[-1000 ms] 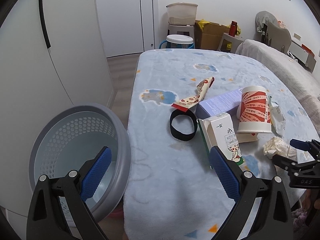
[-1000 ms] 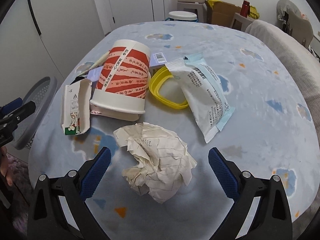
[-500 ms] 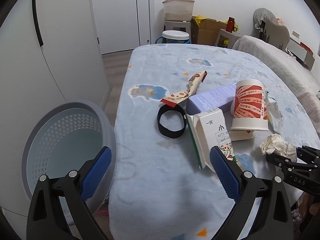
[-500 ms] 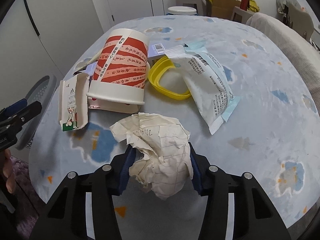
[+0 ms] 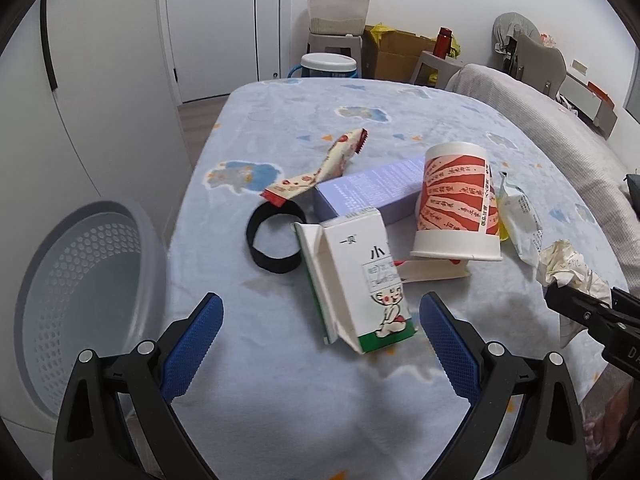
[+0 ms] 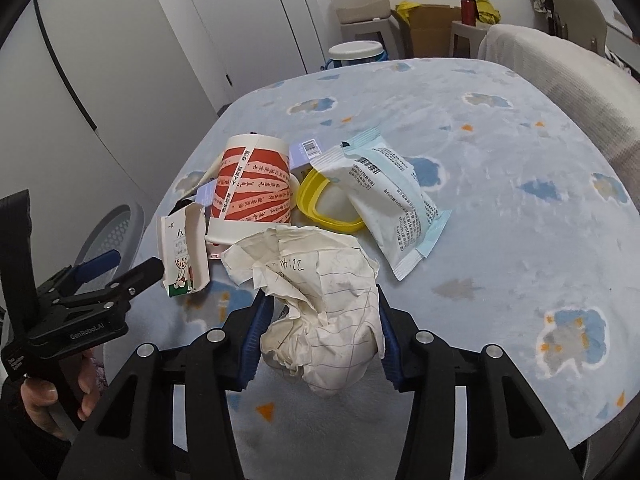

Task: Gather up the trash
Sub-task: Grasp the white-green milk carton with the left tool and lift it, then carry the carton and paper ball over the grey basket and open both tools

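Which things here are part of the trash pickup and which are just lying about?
Job: crumpled paper in the right gripper, milk carton, paper cup, snack wrapper, grey bin.
Lying about: red bottle, cardboard box, stool.

Ahead of your tongs, one crumpled paper ball (image 6: 320,304), one red-striped paper cup (image 5: 456,204), one milk carton (image 5: 356,280), one lilac box (image 5: 368,192), one black band (image 5: 272,240), two snack wrappers, one yellow lid (image 6: 320,204), one grey basket (image 5: 80,312) at left.

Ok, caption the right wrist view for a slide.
Right gripper clamps crumpled paper above the cluttered table.
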